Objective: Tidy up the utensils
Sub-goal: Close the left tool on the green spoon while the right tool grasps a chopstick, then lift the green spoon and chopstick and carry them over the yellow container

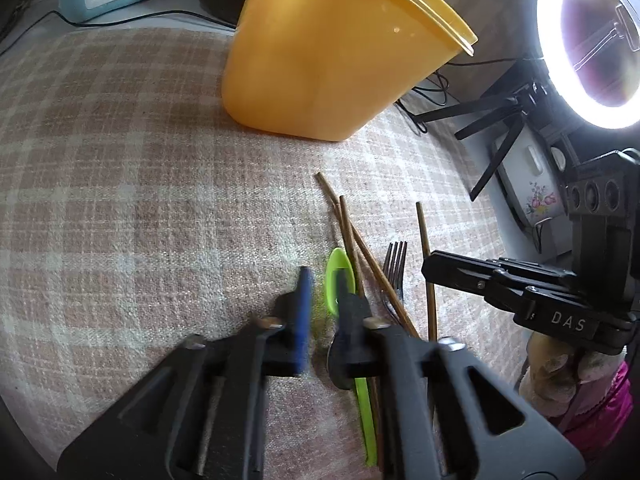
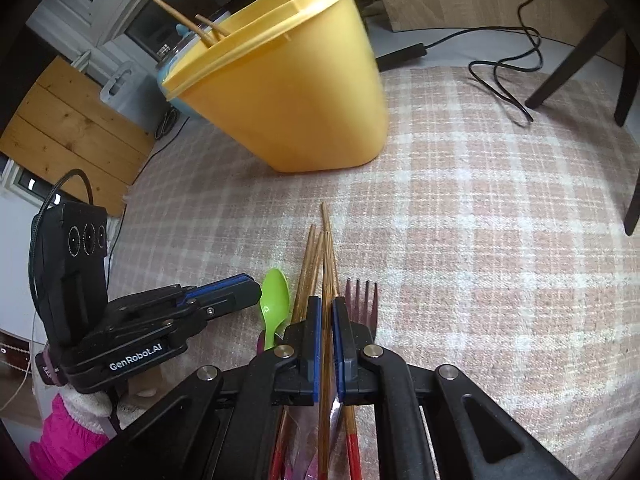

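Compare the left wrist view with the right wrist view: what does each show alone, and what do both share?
Only the left wrist view shows the ring light. Only the right wrist view shows two chopsticks standing in the yellow tub, and a chair leg. Both share the tub, green spoon, fork, loose chopsticks and checked cloth.

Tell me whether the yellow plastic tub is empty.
Not empty: two wooden chopsticks stick out over the yellow plastic tub rim.
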`<state>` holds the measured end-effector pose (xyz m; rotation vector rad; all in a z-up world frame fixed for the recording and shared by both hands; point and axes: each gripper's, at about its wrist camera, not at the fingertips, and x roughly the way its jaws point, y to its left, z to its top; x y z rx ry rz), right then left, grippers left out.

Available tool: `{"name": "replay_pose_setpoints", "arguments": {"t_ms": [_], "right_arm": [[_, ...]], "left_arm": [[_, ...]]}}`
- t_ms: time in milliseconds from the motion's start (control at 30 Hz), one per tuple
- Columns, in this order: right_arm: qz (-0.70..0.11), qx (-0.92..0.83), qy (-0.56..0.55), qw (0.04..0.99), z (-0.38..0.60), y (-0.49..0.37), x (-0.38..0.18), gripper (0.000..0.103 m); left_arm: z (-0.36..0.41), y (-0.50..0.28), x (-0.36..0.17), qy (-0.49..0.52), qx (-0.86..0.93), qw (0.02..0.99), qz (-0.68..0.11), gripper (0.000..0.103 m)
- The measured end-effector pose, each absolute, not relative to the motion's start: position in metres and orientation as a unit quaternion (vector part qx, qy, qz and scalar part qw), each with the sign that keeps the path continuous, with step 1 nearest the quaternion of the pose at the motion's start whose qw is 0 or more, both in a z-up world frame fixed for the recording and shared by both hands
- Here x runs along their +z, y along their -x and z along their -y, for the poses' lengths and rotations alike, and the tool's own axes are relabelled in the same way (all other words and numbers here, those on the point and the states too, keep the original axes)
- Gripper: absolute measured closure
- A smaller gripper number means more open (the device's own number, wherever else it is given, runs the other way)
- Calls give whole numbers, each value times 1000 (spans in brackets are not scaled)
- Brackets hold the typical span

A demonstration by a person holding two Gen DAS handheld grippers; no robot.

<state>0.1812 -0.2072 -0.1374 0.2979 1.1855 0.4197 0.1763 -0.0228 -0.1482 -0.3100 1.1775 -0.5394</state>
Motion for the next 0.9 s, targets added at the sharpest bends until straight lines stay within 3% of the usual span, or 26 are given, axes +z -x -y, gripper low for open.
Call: {"name": "replay_pose_setpoints", "arguments": {"t_ms": [33, 167, 233, 300, 367, 633, 900], "right_arm": [[-553, 195, -139, 798, 210, -181, -138, 100], [-554, 194, -142, 797, 214, -179, -139, 100], [-553, 194, -147, 797, 215, -181, -138, 100], [-553, 193, -151, 797, 218, -181, -139, 100], [-551, 192, -152, 797, 223, -181, -140, 100], [-536, 190, -166, 806, 240, -170, -127, 100], [-489, 192, -159, 836, 248, -150, -89, 100]], "left_arm": [[22, -176, -148, 144, -248, 788, -544, 59], [32, -182, -156, 143, -249, 786, -548, 59], [36, -185, -162, 149, -253, 780, -553, 65], [41, -187, -167, 146, -256, 781, -551, 88], [44, -187, -170, 144, -265, 777, -553, 98], [33, -182, -158, 160, -257, 787, -538, 99], [6, -165, -99, 144, -253, 831, -474, 99]]}}
